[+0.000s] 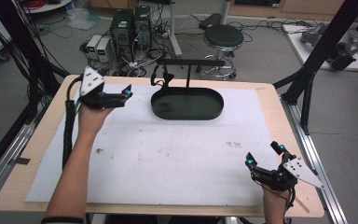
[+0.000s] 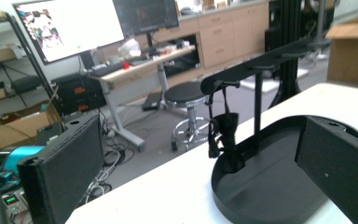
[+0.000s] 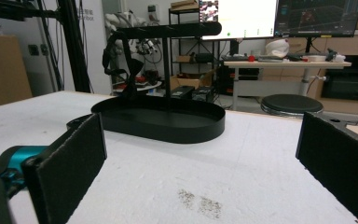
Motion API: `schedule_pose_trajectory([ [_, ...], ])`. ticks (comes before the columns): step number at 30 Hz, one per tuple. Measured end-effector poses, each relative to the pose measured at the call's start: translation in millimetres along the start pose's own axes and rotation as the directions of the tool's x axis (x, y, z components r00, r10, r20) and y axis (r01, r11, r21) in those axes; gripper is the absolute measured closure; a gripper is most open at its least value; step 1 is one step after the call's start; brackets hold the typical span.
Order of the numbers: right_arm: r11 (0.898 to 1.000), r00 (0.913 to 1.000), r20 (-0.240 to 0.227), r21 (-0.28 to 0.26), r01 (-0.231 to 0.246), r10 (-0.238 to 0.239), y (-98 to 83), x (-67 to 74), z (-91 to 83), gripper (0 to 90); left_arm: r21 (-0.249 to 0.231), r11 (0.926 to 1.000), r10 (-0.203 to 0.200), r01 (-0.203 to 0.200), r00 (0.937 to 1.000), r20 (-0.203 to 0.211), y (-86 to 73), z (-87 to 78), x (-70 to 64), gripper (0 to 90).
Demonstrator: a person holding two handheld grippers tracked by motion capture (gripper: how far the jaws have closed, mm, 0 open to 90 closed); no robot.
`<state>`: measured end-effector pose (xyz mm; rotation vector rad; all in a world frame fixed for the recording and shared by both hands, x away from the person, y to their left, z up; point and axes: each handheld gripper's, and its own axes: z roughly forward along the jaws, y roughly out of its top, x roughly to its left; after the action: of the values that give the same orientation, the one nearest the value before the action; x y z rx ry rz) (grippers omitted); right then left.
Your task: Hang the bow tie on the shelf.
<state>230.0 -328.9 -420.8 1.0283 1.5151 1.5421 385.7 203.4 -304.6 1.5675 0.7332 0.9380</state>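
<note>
A black oval tray (image 1: 213, 115) lies at the table's back middle, with a T-shaped stand (image 1: 188, 62) rising from it. A black strap-like item (image 1: 160, 77) hangs from the left end of the bar. My left gripper (image 1: 127, 93) is held above the back left of the table, just left of the tray, open and empty. In the left gripper view the hanging item (image 2: 224, 129) and the tray (image 2: 265, 189) lie between its spread jaws. My right gripper (image 1: 264, 155) rests near the front right corner, open and empty, facing the tray (image 3: 168, 131) and the hanging item (image 3: 120, 61).
A white sheet (image 1: 168, 154) covers most of the wooden table, with faint dark smudges (image 3: 200, 201) ahead of the right gripper. Black frame posts (image 1: 318, 53) stand by the right edge. Behind the table are a stool (image 1: 223, 37) and computer boxes with cables (image 1: 130, 25).
</note>
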Motion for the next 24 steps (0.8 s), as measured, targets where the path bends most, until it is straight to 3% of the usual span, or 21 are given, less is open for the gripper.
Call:
schedule_pose_trajectory([
  [4,1.0,1.0,0.002,0.007,0.001,-0.001,1.4,2.4,0.3,0.8,-0.054,0.9979,-0.035,0.035,0.9994,-0.003,-4.2,-43.2,0.7,1.7],
  [5,1.0,1.0,-0.001,0.004,0.003,-0.003,1.8,3.3,0.6,0.8,-0.076,0.9953,-0.061,0.06,0.9981,-0.011,-8.7,-68.7,2.5,1.7],
  [6,1.0,1.0,-0.001,0.004,0.003,-0.003,1.8,3.3,0.6,0.8,-0.076,0.9953,-0.061,0.06,0.9981,-0.011,-8.7,-68.7,2.5,1.7],
  [9,1.0,0.9999,-0.004,0.001,0.012,-0.012,3.2,5.8,0.6,0.8,-0.106,0.9915,-0.08,0.075,0.9958,-0.045,-19.3,-102.1,2.8,1.7],
  [10,1.0,0.9999,-0.004,0.0,0.013,-0.013,3.5,5.9,0.5,0.8,-0.108,0.9917,-0.079,0.071,0.9944,-0.071,-29.2,-122.6,2.0,1.7],
  [11,1.0,0.9999,-0.004,0.0,0.013,-0.013,3.5,5.9,0.5,0.8,-0.108,0.9917,-0.079,0.071,0.9944,-0.071,-29.2,-122.6,2.0,1.7],
  [14,1.0,0.9999,-0.001,-0.009,0.011,-0.011,4.3,5.0,-0.3,0.7,-0.11,0.991,-0.088,0.076,0.9899,-0.111,-44.8,-146.7,1.8,1.7],
  [19,1.0,1.0,-0.001,-0.013,0.01,-0.01,4.6,3.6,-1.8,0.8,-0.132,0.9864,-0.123,0.097,0.9722,-0.199,-74.6,-182.0,0.8,1.8],
  [24,1.0,0.9999,-0.003,-0.017,0.016,-0.016,5.2,3.7,-1.8,0.8,-0.132,0.9823,-0.158,0.133,0.9664,-0.203,-91.6,-196.1,4.1,1.7],
])
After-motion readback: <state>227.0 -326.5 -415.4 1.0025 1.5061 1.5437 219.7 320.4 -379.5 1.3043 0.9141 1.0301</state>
